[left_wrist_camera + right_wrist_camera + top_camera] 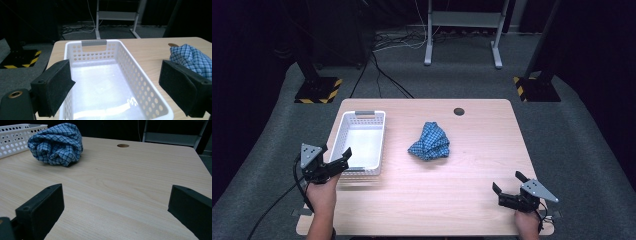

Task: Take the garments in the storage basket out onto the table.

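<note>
We see the left gripper held at the near left corner of the surface, its jaws spread apart with nothing between them, poised at the near end of the white basket. The left hand comes up from the near edge, forearm nearly straight, and the gripper leans toward the far right. The right gripper sits low over the near right corner, jaws likewise wide apart and empty, angled toward the far left; the right hand grips it at the near edge.

The blue checked cloth lies crumpled in a loose heap near the middle of the surface, just right of the basket and apart from it, well away from both grippers. In the high view its bunched form runs slightly longer from the far edge toward the near left, with a narrower peak on the far side.

In the left gripper view we look along the basket lengthwise: its long axis runs from near edge to far edge, a grey handle strip at the far end, the inside bare. The cloth peeks past the right jaw there. The right gripper view brings out the cloth's rolled folds, the basket wall close behind it, and a round hole in the surface toward the far edge.
</note>
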